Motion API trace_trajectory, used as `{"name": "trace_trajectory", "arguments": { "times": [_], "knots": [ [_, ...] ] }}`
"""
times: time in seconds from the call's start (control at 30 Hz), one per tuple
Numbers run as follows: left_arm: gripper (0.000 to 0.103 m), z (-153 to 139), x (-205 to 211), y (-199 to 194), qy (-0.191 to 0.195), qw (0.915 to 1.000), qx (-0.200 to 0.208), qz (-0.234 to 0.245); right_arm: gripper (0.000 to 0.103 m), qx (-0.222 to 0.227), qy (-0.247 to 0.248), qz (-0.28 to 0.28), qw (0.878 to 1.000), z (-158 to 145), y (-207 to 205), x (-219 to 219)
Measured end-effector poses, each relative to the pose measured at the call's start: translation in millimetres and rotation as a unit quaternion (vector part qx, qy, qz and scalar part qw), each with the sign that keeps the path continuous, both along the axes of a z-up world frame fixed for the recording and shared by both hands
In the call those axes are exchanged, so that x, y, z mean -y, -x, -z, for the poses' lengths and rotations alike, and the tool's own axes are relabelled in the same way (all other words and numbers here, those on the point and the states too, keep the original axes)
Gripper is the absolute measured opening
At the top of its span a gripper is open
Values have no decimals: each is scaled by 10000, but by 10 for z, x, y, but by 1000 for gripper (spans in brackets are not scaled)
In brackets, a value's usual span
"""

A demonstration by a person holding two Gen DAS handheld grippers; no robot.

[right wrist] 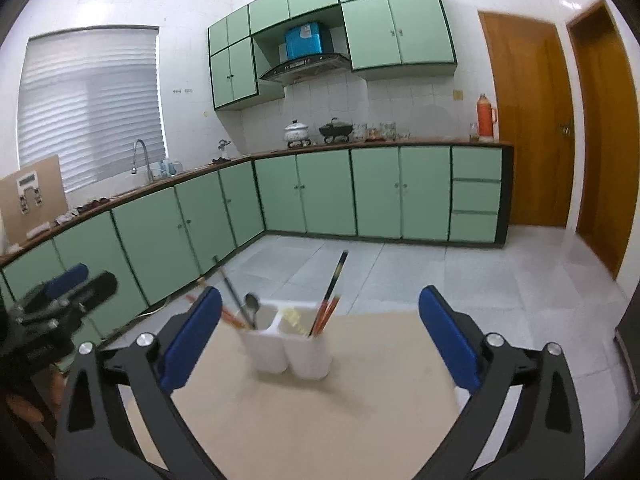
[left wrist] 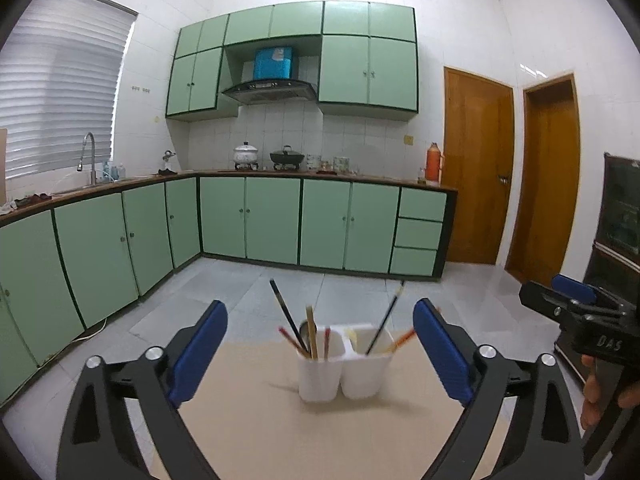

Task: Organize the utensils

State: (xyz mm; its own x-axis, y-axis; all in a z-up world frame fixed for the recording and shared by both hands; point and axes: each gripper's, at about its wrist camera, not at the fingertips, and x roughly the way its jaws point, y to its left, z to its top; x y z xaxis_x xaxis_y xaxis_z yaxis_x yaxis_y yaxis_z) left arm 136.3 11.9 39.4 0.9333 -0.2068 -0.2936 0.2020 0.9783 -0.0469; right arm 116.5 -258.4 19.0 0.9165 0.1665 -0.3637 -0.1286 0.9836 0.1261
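A white two-compartment utensil holder (left wrist: 344, 364) (right wrist: 290, 346) stands near the far edge of a beige table (left wrist: 280, 432) (right wrist: 320, 420). Its left compartment holds a spoon (right wrist: 252, 308), a black chopstick (left wrist: 286, 312) and red and wooden chopsticks; its right compartment holds a black chopstick (left wrist: 384, 320) and orange-red chopsticks (right wrist: 326, 314). My left gripper (left wrist: 320, 344) is open, blue pads wide apart, with the holder seen between them further ahead. My right gripper (right wrist: 320, 336) is open too, nothing gripped. Each gripper shows at the edge of the other's view, the right gripper (left wrist: 580, 312) and the left gripper (right wrist: 64, 296).
Green kitchen cabinets (left wrist: 272, 220) run along the back and left walls, with a sink tap (left wrist: 90, 152) and pots on the counter. Two wooden doors (left wrist: 476, 168) stand at the right. A dark cabinet (left wrist: 620, 240) is at the far right. Grey tiled floor lies beyond the table.
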Motion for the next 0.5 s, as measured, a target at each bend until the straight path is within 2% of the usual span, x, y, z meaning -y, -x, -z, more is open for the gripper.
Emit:
{"name": "trace_trajectory", "arguments": {
  "times": [0.03,0.23,0.5],
  "knots": [
    [97,11,4,49,-18,10000,1,-23,97,-14,-41,-65,10000,6,66,-7],
    [97,51,-49,348,-6,10000,-34,-66,98,-16,-5,-139,9999,-40,343,-72],
    [97,18,-87,648,-56,10000,30,-72,98,-10,245,-280,9993,-61,611,-210]
  ]
}}
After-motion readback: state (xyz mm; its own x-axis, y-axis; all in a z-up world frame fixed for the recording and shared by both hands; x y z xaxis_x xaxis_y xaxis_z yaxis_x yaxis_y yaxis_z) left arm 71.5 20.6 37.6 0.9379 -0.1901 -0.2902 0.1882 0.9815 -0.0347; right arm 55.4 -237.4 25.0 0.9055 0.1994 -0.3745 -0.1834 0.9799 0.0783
